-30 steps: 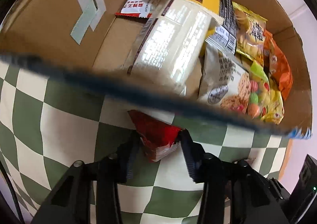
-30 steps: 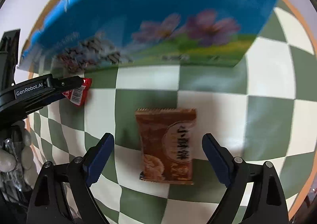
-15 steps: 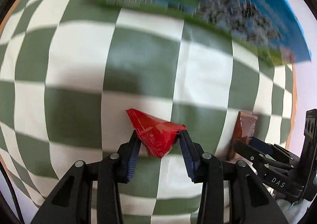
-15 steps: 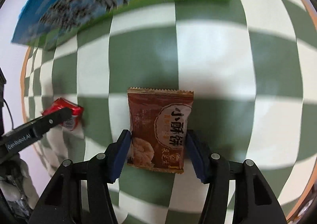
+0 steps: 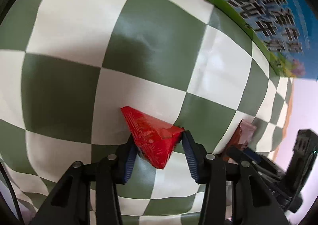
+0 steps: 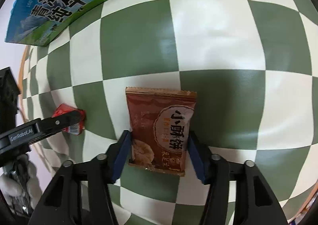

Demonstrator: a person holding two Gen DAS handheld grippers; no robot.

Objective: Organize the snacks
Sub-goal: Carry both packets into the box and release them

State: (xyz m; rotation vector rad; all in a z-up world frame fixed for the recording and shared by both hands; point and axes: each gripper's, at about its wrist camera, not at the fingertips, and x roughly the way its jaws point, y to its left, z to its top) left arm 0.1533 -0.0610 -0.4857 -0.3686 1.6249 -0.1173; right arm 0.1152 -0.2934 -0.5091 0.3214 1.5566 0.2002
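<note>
Brown packet (image 5: 243,135) half behind right gripper (image 5: 246,152)

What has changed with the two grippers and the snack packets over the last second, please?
The right gripper came down over the brown biscuit packet and its fingers have just been closing; they now pinch its sides. The left gripper swung away from the open snack box, down to the checkered tablecloth. Unchanged: it keeps the red packet clamped, and the brown packet lies in the same spot.

Left wrist view: steeply down, close over the checkered tablecloth (image 5: 59,93).
Right wrist view: steeply down, equally close.
Shared: tablecloth, milk carton (image 6: 59,4), both snack packets.
</note>
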